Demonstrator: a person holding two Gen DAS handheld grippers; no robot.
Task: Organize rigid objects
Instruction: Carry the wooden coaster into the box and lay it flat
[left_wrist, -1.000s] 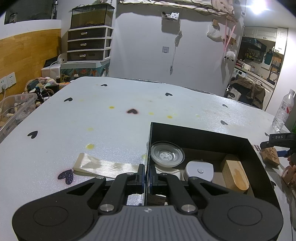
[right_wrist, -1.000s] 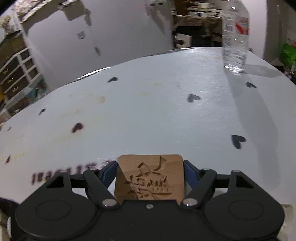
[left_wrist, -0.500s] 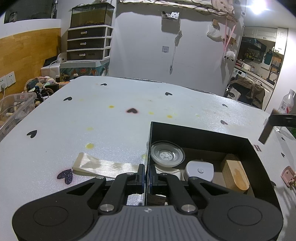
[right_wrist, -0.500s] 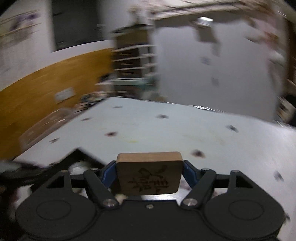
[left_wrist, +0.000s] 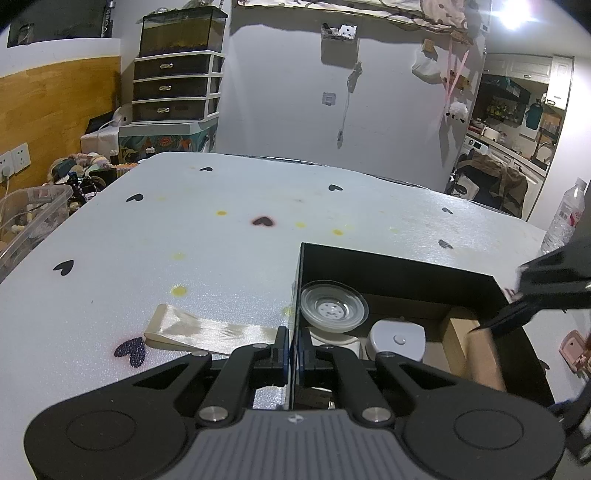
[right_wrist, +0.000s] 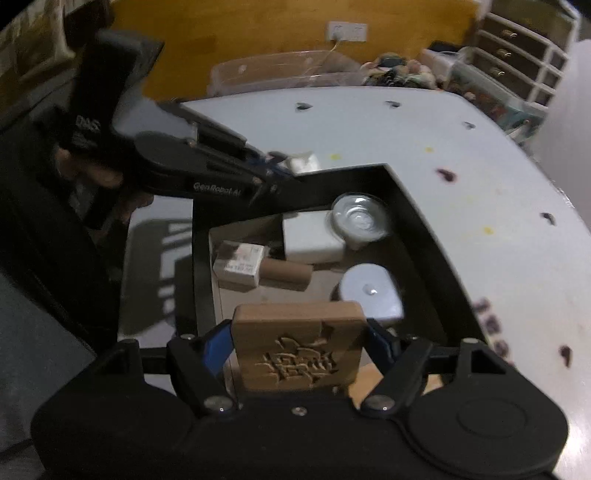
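A black open box (left_wrist: 399, 266) sits on the white table and also shows in the right wrist view (right_wrist: 424, 236). It holds a clear round dish (left_wrist: 333, 311), a white puck-like device (left_wrist: 397, 339), a white block (right_wrist: 310, 236), a small carton (right_wrist: 240, 264) and a brown cylinder (right_wrist: 286, 273). My left gripper (left_wrist: 293, 345) is shut on the box's left wall, as the right wrist view (right_wrist: 271, 171) also shows. My right gripper (right_wrist: 299, 338) is shut on a carved wooden block (right_wrist: 297, 343) and holds it over the box's near end.
A cream ribbon strip (left_wrist: 207, 330) lies on the table left of the box. A water bottle (left_wrist: 565, 218) stands at the far right. A pink object (left_wrist: 572, 349) lies right of the box. A clear plastic bin (left_wrist: 29, 218) sits off the table's left edge.
My right gripper swung with the wooden block from the open table to above the box. My left gripper stayed clamped on the box wall.
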